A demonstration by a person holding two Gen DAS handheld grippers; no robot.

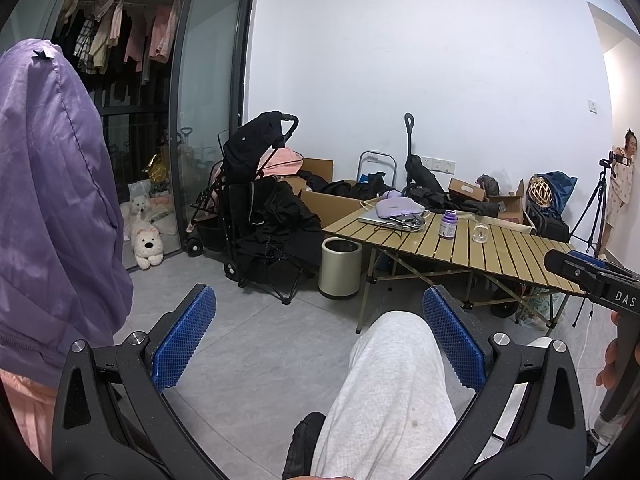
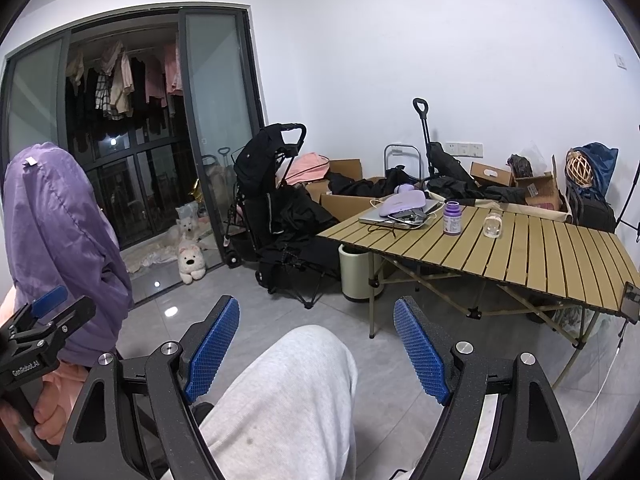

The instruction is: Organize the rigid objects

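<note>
Standing on a grey tiled floor, the slatted wooden bench (image 2: 540, 252) carries a purple-capped bottle (image 2: 453, 219) and, just beside it, a small clear glass jar (image 2: 493, 226). Behind the bottle, a purple pouch (image 2: 402, 204) lies on a laptop (image 2: 384, 218). A cream bin (image 2: 354, 276) sits under the bench's near corner; a black stroller (image 2: 264, 196) and a plush dog (image 2: 191, 266) stand beyond it. Both the left gripper (image 1: 318, 342) and the right gripper (image 2: 316, 346) hang wide open and empty, well short of the bench, over a grey-trousered knee (image 2: 288, 392).
</note>
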